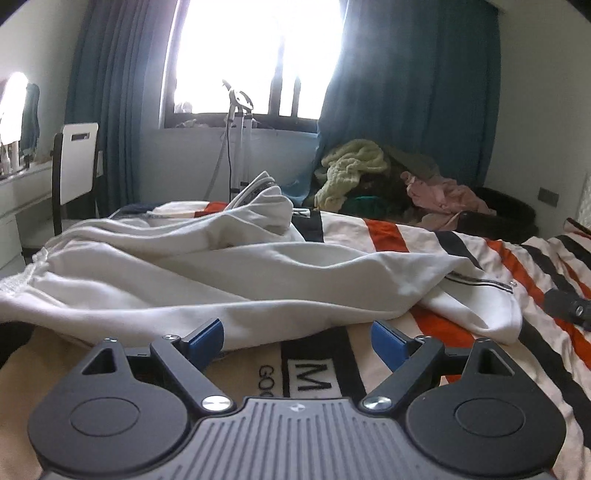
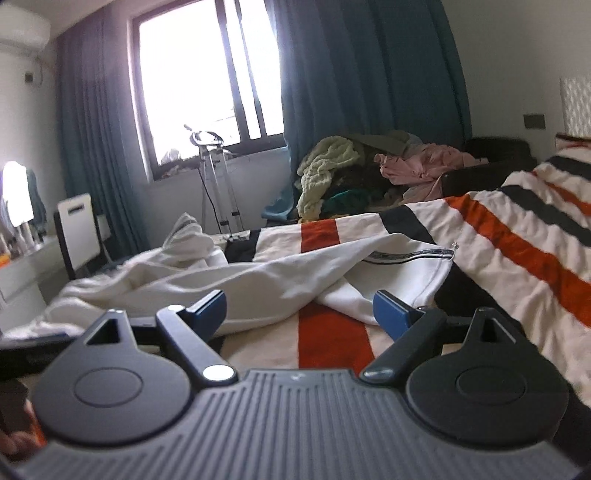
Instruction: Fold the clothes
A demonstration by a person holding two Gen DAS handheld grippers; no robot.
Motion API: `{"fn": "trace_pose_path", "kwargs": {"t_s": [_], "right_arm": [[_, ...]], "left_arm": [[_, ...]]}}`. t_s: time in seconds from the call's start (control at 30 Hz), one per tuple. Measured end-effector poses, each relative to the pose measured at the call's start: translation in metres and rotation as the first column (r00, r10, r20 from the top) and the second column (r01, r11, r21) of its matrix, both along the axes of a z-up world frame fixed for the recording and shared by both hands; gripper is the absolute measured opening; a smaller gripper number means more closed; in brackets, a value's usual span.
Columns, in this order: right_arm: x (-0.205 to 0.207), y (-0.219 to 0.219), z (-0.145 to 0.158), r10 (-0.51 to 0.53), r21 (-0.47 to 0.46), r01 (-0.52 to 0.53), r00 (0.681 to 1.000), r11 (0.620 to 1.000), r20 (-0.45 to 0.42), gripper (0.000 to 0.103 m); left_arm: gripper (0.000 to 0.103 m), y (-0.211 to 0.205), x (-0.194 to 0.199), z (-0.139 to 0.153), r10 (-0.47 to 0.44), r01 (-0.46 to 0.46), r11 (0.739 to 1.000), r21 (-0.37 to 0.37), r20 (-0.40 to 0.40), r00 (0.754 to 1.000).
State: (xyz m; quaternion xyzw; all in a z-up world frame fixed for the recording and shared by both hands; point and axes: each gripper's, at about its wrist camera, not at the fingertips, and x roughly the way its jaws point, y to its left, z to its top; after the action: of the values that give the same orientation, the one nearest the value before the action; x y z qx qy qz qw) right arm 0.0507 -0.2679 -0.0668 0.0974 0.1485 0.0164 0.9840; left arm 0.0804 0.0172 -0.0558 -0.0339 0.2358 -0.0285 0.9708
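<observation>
Room: bedroom, bright window [image 1: 255, 55] with blue curtains [image 1: 413, 92], white chair [image 1: 75, 162] at left, heap of unsorted clothes [image 1: 388, 177] at the far edge of the bed
Surface: bed under a striped blanket [image 1: 517, 266] in cream, orange and black
Garment: white garment [image 1: 221, 273] lies rumpled across the blanket, unfolded; one end with a zip trim [image 1: 476, 282] points to the right, a bunched part rises at the far side
Left tool [image 1: 297, 338]: blue pads spread wide, nothing between them; low over the blanket, just beside the garment's near edge
Right tool [image 2: 299, 308]: blue pads spread wide, nothing pinched; the garment's crossed near end lies just ahead of the gap
Stage (judged): approach to a first grasp, no fold made yet
Risk 1: a pad could catch the blanket together with the cloth, since the garment lies flat on it; the fold would then drag the bedding
Risk 2: layers overlap at the near end, so a pinch may take only the top layer and the shape would twist when lifted
Risk 3: white cloth against a cream stripe makes the hem hard to pick out
Left view only: printed label on the blanket [image 1: 314, 373], and a dark part at right edge, probably the other tool
Right view only: air conditioner [image 2: 22, 29] high on the wall; the zip trim [image 2: 410, 254] seen along its full run
</observation>
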Motion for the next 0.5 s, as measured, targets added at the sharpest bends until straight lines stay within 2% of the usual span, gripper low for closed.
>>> {"fn": "trace_pose_path", "kwargs": {"t_s": [0.17,0.3,0.5], "right_arm": [[-0.003,0.004,-0.002,-0.003,-0.03,0.003,1.0,1.0,-0.002,0.088],[-0.006,0.0,0.001,-0.034,-0.028,0.034,0.999,0.999,-0.006,0.088],[-0.007,-0.013,0.001,-0.102,0.01,0.103,0.994,0.995,-0.049,0.088]], "left_arm": [[0.089,-0.009,-0.009,-0.002,-0.006,0.005,0.998,0.059,0.013,1.0],[0.09,-0.013,-0.01,-0.006,-0.018,0.018,0.997,0.075,0.006,1.0],[0.091,-0.024,0.008,-0.021,-0.01,0.015,0.988,0.153,-0.035,0.999]]}}
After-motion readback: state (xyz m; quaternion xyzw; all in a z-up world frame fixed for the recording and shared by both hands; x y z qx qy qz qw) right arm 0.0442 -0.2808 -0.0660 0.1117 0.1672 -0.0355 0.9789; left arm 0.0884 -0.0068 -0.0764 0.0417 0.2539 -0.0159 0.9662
